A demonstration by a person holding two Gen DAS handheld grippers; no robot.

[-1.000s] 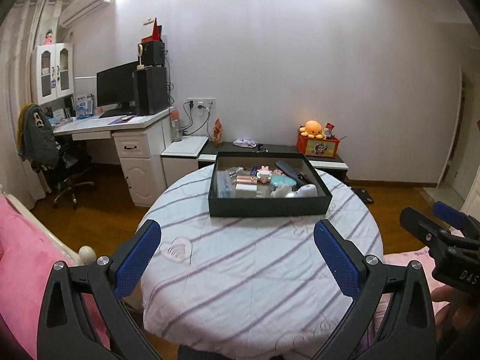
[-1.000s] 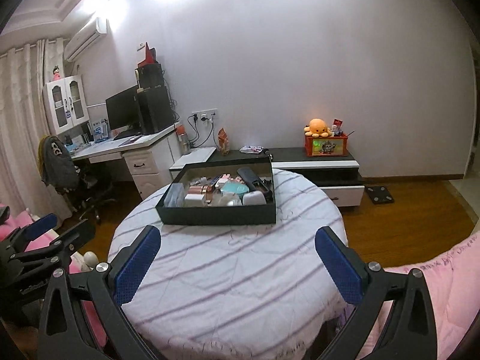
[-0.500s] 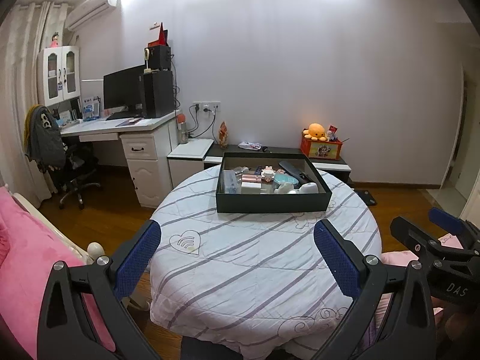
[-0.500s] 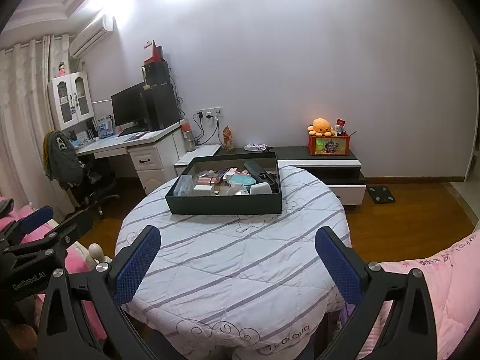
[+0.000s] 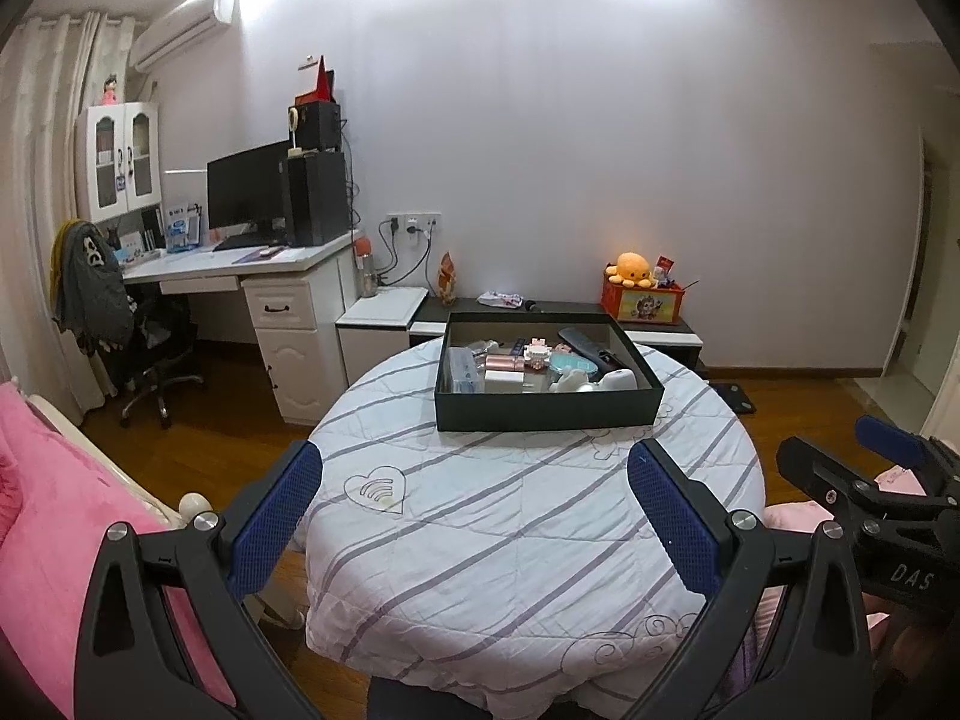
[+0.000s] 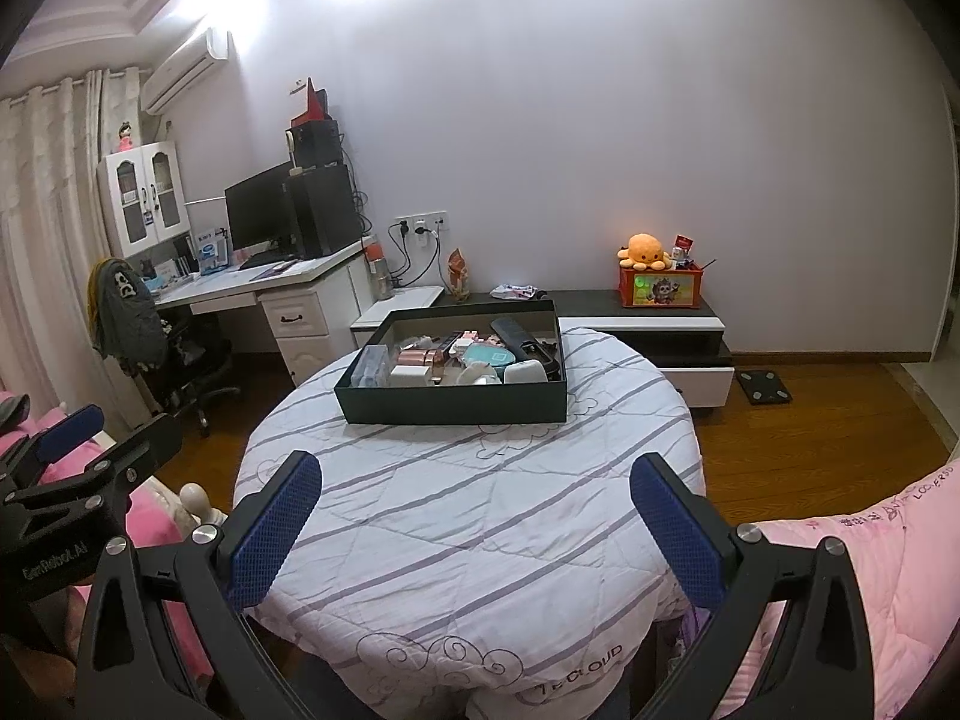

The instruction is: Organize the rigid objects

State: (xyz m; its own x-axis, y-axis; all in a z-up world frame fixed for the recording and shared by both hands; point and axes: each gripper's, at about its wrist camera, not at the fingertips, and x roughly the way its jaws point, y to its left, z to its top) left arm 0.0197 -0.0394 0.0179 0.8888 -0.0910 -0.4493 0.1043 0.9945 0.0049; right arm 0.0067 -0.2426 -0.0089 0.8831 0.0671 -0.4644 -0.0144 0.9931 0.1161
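Both tongs hang spread above the table, level, empty.

Left gripper jaws wide apart, empty — right gripper likewise, level beside it.

Both wrist views face the far wall across the round table, standing back from its near edge. Both share the black box near its far edge.

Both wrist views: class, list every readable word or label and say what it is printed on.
"DAS": on the right gripper body, cut off by the frame edge.
"GenRobot.AI": on the left gripper body.
"CLOUD": stitched on the quilt hem; letters before it unclear.
Pink bedding script, orange box labels: unreadable.
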